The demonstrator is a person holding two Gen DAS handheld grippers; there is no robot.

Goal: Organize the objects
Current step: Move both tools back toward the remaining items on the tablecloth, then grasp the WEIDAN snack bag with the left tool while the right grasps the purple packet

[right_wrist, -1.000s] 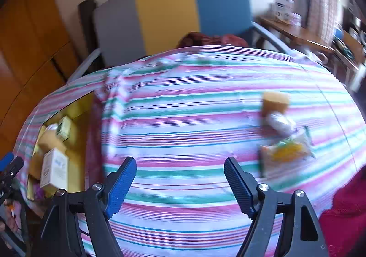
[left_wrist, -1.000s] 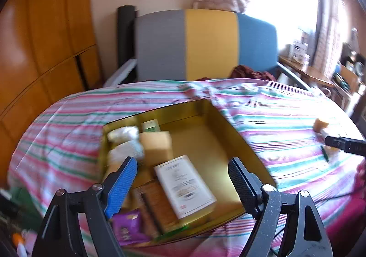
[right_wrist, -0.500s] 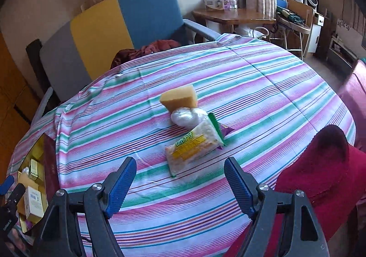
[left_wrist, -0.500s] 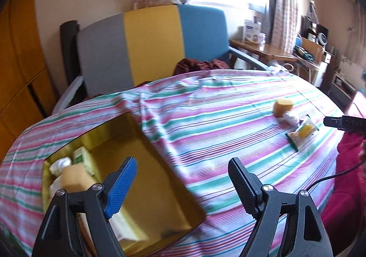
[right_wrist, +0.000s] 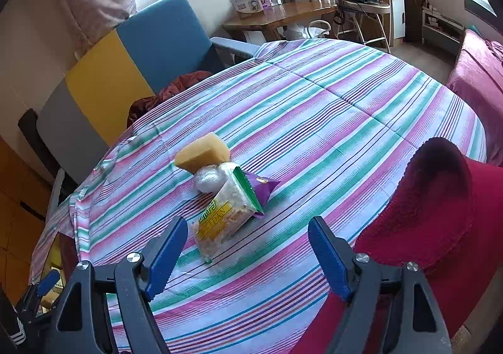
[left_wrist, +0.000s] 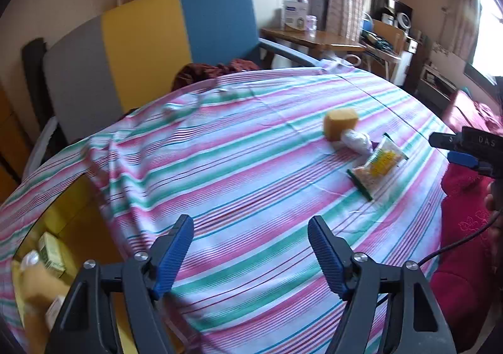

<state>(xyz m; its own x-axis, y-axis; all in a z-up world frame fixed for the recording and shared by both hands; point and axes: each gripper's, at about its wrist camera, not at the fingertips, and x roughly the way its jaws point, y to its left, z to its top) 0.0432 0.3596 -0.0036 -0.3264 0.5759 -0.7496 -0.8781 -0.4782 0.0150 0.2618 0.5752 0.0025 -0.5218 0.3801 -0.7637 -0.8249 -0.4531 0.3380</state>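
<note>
The right gripper [right_wrist: 245,247] gaped empty; the left gripper [left_wrist: 250,248], empty, was closing. Box [left_wrist: 67,206] at eight o'clock part-filled; sponge [right_wrist: 202,152], wrapped ball [right_wrist: 210,179], snack packet [right_wrist: 224,217] remained at twelve.

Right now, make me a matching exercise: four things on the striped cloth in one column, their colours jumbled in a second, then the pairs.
Things:
1. sponge block
2. crinkled wrapped lump
3. snack packet
4. small pouch

Colours:
A. purple
B. whitish, shiny
C. plain yellow-orange
D. clear with a yellow label and green edge

Pairs: 1-C, 2-B, 3-D, 4-A
</note>
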